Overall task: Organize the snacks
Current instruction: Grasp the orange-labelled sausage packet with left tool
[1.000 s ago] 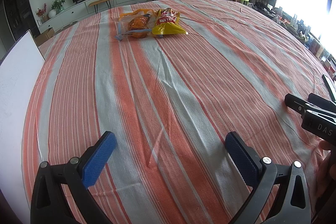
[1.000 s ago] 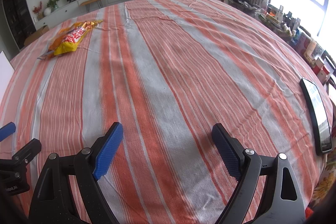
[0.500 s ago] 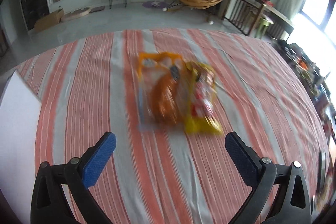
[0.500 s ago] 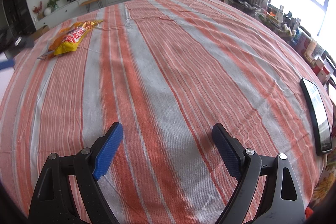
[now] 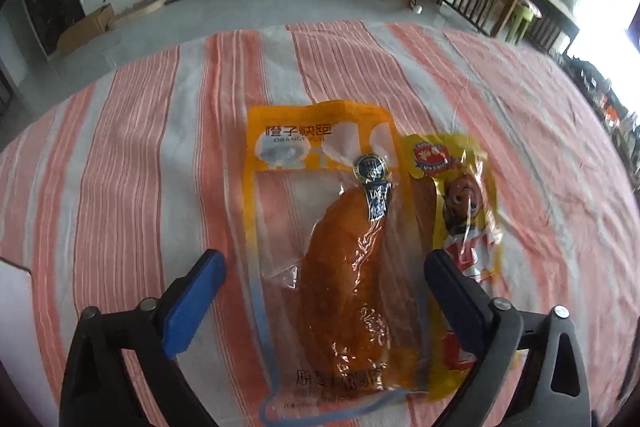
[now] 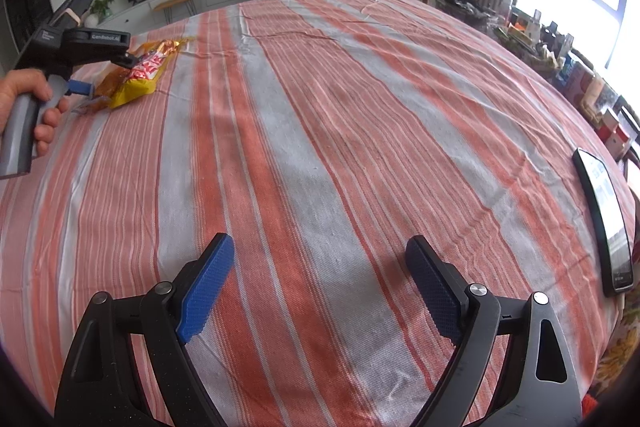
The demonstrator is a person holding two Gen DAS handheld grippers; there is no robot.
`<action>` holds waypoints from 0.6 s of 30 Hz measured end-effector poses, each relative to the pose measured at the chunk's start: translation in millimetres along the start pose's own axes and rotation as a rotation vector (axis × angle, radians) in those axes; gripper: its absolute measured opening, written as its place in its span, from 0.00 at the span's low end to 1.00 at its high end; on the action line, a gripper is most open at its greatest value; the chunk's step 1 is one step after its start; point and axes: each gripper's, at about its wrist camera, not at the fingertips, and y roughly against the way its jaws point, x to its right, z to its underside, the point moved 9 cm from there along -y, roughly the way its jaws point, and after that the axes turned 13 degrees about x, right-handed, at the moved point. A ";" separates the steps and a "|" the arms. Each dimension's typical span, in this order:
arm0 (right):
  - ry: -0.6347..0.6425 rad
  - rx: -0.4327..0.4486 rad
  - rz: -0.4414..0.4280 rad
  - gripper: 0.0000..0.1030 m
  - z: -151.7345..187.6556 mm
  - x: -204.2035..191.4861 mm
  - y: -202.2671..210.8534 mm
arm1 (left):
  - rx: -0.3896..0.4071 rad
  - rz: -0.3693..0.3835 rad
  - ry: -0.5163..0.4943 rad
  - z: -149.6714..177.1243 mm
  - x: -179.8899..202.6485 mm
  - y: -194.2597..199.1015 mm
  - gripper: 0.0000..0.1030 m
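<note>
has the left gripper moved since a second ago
Yes. The left gripper has travelled across the striped tablecloth to the far snacks, open over the orange packet.

A worktop [image 5: 120,155] with a striped orange and grey cloth holds two snack bags side by side, an orange bag [image 5: 320,227] and a yellow bag [image 5: 464,211], under the left tool [image 5: 320,279]. A phone [image 6: 604,215] lies right of the right tool [image 6: 320,279].

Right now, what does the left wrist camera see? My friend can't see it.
The open left tool hovers over an orange snack packet lying on a striped tablecloth. A yellow snack packet lies beside it, touching it. Behind the table are a TV and an orange chair.
</note>
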 end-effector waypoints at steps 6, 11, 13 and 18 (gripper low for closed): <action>0.000 0.000 -0.001 0.88 0.0 -0.1 -0.1 | 0.030 -0.027 -0.046 2.2 -0.4 -0.1 1.00; 0.000 0.000 -0.001 0.88 -0.2 0.0 0.2 | 0.073 -0.030 -0.059 7.5 0.8 17.7 0.65; 0.001 -0.001 -0.001 0.88 -0.1 0.0 0.2 | 0.086 -0.028 -0.042 15.5 -5.4 29.9 0.61; 0.000 -0.001 -0.001 0.88 -0.1 0.0 0.1 | 0.107 -0.114 -0.012 76.0 -35.3 88.3 0.60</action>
